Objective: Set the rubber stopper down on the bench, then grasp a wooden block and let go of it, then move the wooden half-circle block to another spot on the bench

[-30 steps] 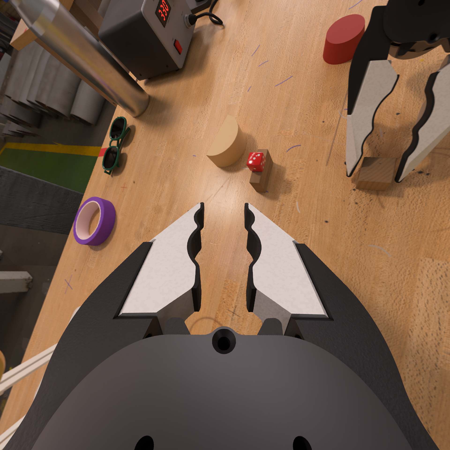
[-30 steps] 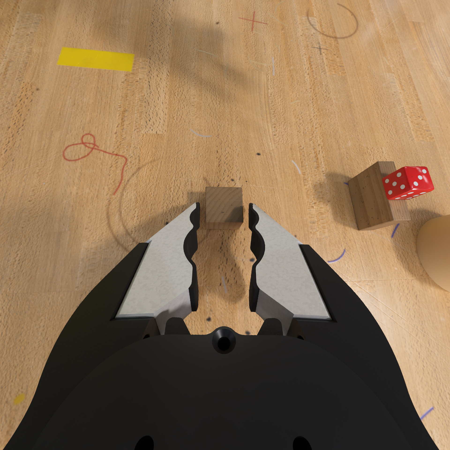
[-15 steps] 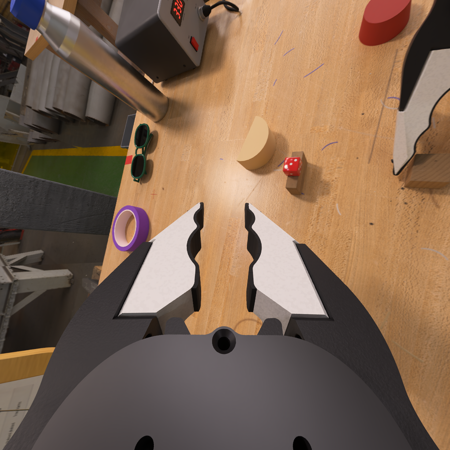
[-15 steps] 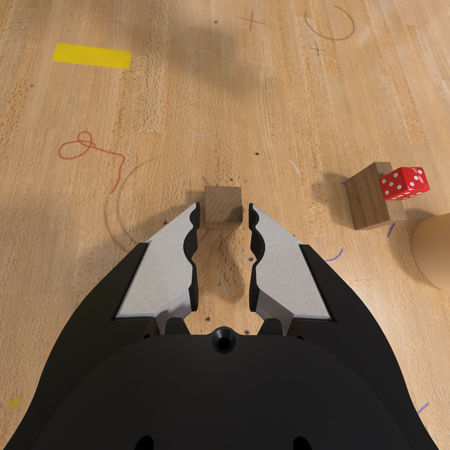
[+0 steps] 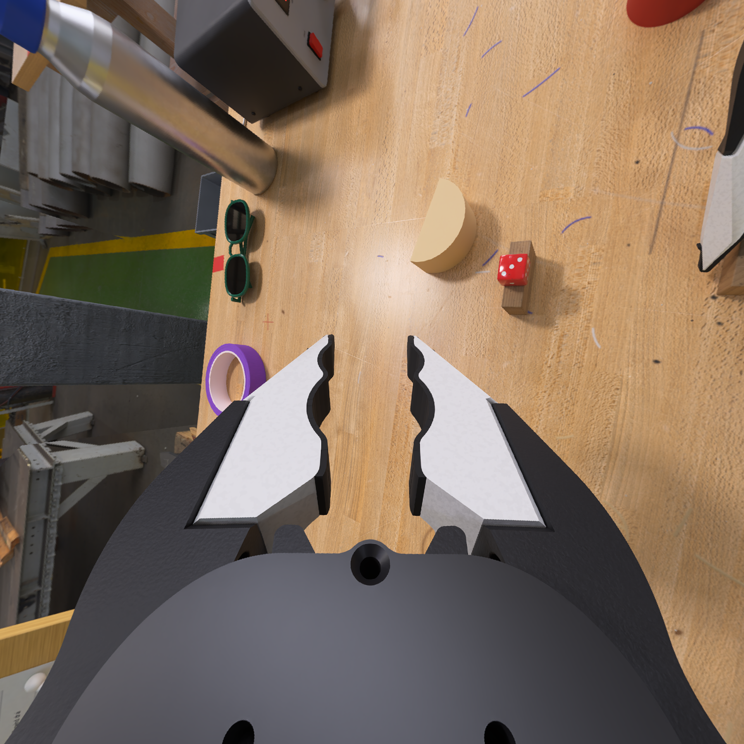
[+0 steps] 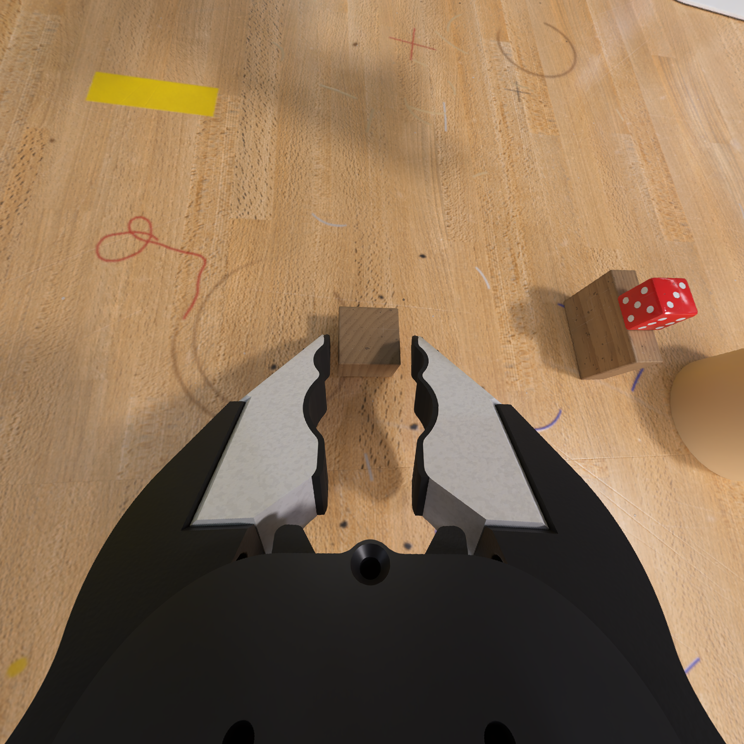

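Nearest in the left wrist view: left gripper (image 5: pixel 369 340), fingers spread with only bare bench (image 5: pixel 604 443) between them, holding nothing. Just beside its left finger, near the bench edge, a purple tape roll (image 5: pixel 232 376) standing on its rim. Farther along that edge, green sunglasses (image 5: pixel 238 249). Beyond the fingertips and a little right, wooden half-circle block (image 5: pixel 445 227) resting on its curved side, flat face turned left; near it to the right, a red die (image 5: pixel 512 269) sitting on a slim brown block (image 5: pixel 519 298). Farther off, a tilted steel cylinder (image 5: pixel 161 100) and a grey box with a red switch (image 5: pixel 257 52); at the top right edge, the red rubber stopper (image 5: pixel 660 10) on the bench, mostly cut off. In the right wrist view: right gripper (image 6: pixel 370 341), fingers parted to either side of a small wooden block (image 6: pixel 368 340), narrow gaps showing on both sides, not pinching it. Farther away, a red scribble (image 6: pixel 149 249) and a yellow tape strip (image 6: pixel 153 93).
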You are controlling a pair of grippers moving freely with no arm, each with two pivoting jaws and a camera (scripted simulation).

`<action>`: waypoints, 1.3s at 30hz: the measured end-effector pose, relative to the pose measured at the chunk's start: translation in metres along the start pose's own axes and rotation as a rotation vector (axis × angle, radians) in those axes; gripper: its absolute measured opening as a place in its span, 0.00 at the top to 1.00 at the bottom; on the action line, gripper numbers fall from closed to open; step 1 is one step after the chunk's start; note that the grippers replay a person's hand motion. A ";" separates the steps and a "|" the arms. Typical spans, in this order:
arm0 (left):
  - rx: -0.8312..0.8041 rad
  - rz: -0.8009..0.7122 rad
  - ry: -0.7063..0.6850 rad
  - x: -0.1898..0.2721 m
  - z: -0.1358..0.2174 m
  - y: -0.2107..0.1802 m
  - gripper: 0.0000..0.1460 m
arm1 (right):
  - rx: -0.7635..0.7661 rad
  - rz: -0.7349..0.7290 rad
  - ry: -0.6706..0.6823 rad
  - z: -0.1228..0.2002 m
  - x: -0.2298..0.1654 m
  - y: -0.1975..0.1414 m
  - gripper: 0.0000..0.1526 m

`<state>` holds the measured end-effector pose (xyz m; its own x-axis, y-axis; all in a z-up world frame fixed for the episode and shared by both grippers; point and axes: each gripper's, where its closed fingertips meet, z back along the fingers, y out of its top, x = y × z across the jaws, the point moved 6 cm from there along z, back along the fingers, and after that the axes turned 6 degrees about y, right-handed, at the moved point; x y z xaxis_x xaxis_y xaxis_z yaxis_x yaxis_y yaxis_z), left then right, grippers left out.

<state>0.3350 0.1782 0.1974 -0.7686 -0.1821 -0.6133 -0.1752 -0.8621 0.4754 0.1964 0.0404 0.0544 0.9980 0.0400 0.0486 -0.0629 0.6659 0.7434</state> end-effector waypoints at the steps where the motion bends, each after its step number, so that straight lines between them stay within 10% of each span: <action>1: -0.003 -0.002 -0.003 0.001 -0.001 0.000 0.75 | 0.000 0.000 0.001 0.000 0.000 0.000 0.74; 39: -0.169 -0.166 -0.598 0.043 -0.148 0.038 0.52 | 0.012 0.001 -0.004 0.002 -0.001 0.000 0.74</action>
<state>0.3861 0.0675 0.0962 -0.9585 0.2131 -0.1896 -0.2595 -0.9275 0.2690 0.1951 0.0390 0.0552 0.9979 0.0377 0.0524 -0.0643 0.6566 0.7515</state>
